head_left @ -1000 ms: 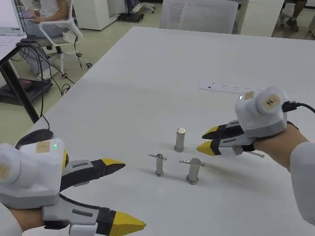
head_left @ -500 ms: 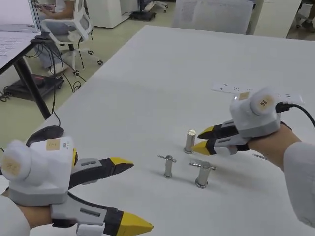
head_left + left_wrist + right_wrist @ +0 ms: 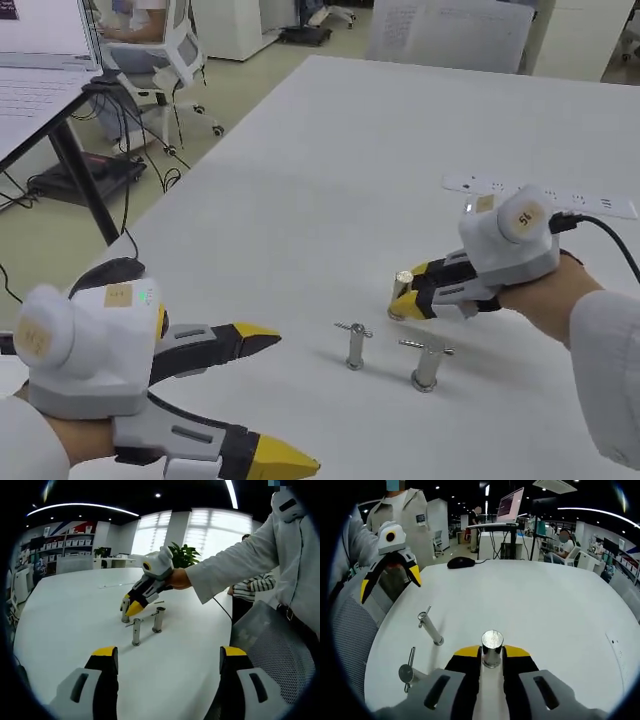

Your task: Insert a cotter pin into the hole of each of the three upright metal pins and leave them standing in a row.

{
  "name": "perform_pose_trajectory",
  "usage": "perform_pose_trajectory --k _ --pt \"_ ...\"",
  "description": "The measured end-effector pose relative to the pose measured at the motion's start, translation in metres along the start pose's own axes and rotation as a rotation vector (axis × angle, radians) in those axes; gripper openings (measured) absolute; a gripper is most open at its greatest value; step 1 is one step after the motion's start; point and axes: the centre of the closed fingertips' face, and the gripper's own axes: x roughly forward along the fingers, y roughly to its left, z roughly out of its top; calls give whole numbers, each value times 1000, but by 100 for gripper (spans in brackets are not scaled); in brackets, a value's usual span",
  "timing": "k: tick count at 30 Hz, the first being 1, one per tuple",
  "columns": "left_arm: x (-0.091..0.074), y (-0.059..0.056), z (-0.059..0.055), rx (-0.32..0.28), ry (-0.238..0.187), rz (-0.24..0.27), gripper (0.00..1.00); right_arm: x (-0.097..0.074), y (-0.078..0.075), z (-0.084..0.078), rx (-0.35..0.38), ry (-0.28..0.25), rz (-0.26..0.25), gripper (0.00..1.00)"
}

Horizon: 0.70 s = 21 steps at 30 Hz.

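Three short metal pins stand on the white table (image 3: 330, 170). The far pin (image 3: 402, 290) has a bare top and sits between the yellow tips of my right gripper (image 3: 408, 297), which is shut on it; in the right gripper view this pin (image 3: 492, 647) stands upright between the jaws. The near-left pin (image 3: 355, 345) and the near-right pin (image 3: 426, 365) each carry a cotter pin through the head. My left gripper (image 3: 276, 402) hovers open at the near-left, a hand's length from the pins, with nothing between its fingers (image 3: 105, 656).
A white power strip (image 3: 540, 195) lies behind the right gripper, its cable trailing right. A dark computer mouse (image 3: 112, 272) sits at the table's left edge. Beyond that edge stand a desk, a chair and floor cables. A thin metal piece (image 3: 159, 601) lies behind the pins.
My right gripper has moved left to the far pin and now has it between its jaws. The left gripper has kept its place and stays open. The head camera has shifted.
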Motion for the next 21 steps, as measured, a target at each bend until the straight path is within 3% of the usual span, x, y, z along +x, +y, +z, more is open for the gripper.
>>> perform_pose_trajectory --k 21 --pt "3 -2 3 1 -5 -5 83 -8 -5 -5 9 -19 -49 13"
